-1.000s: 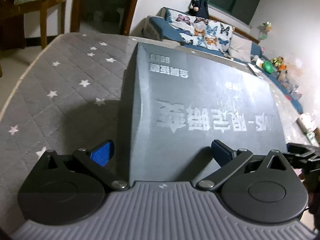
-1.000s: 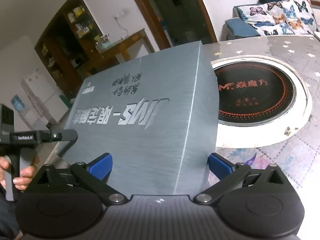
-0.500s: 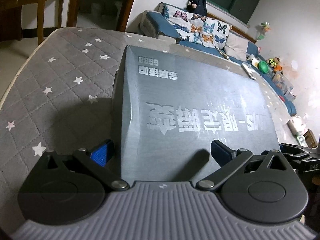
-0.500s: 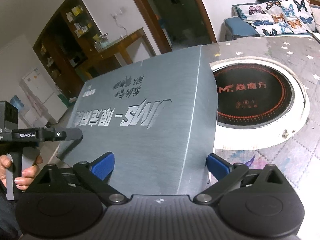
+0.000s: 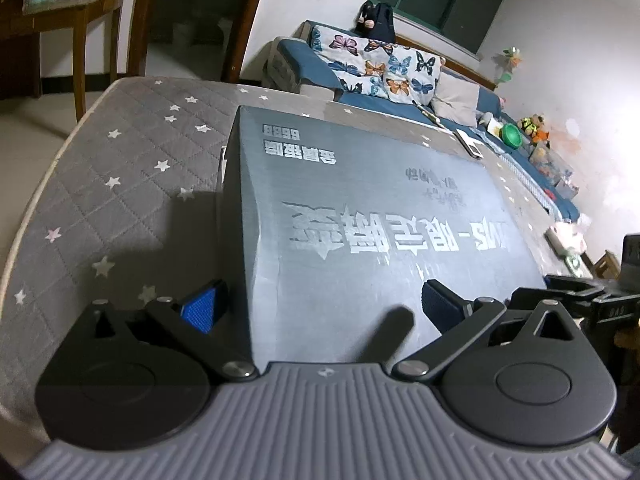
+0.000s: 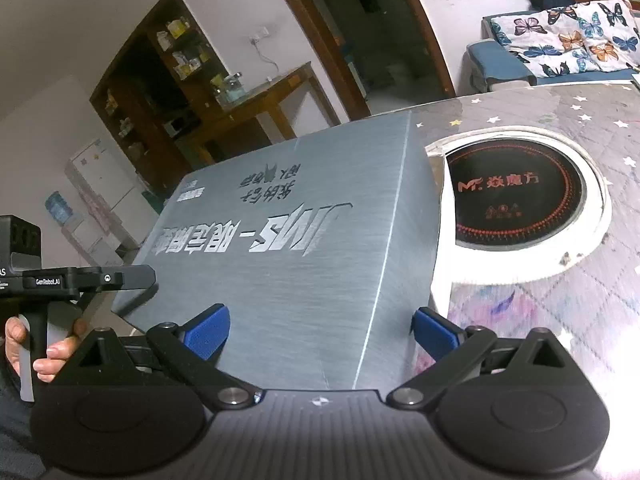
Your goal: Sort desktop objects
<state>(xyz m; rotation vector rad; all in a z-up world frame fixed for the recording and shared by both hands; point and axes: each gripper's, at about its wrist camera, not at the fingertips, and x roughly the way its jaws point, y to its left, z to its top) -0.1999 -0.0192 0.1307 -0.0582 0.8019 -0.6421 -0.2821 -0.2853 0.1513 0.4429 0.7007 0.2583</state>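
**Grey box being bracketed at both ends**

Brushed grey cardboard is being met from two sides: the large flat rectangular box (image 5: 384,216) is lying on the star-quilted grey table cover (image 5: 120,184), its long axis running between the grippers. The left gripper (image 5: 320,304) and right gripper (image 6: 320,324) are being held wide open, jaws straddling a box corner at 12 o'clock, nothing visibly clamped. The box's inside is not being shown.

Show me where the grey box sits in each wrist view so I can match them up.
Left wrist: grey box fills the centre, between the left gripper fingers.
Right wrist: the box centre-left, between the right gripper fingers.
Shared landmark: butterfly cushions on the sofa.
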